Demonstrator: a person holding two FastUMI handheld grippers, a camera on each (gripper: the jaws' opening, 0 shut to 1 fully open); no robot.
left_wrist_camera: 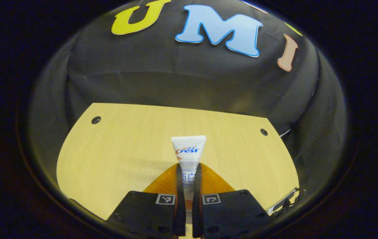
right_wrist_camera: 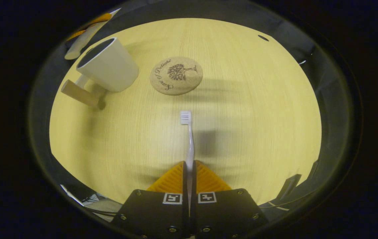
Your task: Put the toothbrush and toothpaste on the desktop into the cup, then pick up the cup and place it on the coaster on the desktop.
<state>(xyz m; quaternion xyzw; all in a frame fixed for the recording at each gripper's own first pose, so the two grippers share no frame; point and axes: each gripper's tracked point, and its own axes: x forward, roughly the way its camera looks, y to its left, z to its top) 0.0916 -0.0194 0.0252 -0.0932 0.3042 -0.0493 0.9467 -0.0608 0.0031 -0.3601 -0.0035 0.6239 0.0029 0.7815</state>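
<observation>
1. white toothpaste tube (left_wrist_camera: 188, 154) clamped in left gripper (left_wrist_camera: 188, 171), both fingers pressing its sides, crimped flat end pointing forward, held above the light wood desktop (left_wrist_camera: 115, 156).
2. black cloth booth wall (left_wrist_camera: 175, 79) behind the desk's far edge; two dark round holes (left_wrist_camera: 96, 119) near the far corners in the left gripper view.
3. white toothbrush (right_wrist_camera: 189, 139) pinched in right gripper (right_wrist_camera: 189, 167), fingers closed on the handle, bristle head forward; cannot tell if the head touches the desktop (right_wrist_camera: 258, 116) or sits just above it.
4. right gripper view: round cork coaster (right_wrist_camera: 176, 75) with a tree print lying flat just beyond the brush head, apart from it.
5. white cup (right_wrist_camera: 107, 64) left of the coaster, near but not touching, standing on the desk with mouth open; wooden handle (right_wrist_camera: 79, 94) sticking out on its near-left side.
6. toothpaste tube end and part of the other gripper visible past the cup at upper left of right gripper view, blurred.
7. cables (right_wrist_camera: 86, 199) off the near desk edge, lower left.
</observation>
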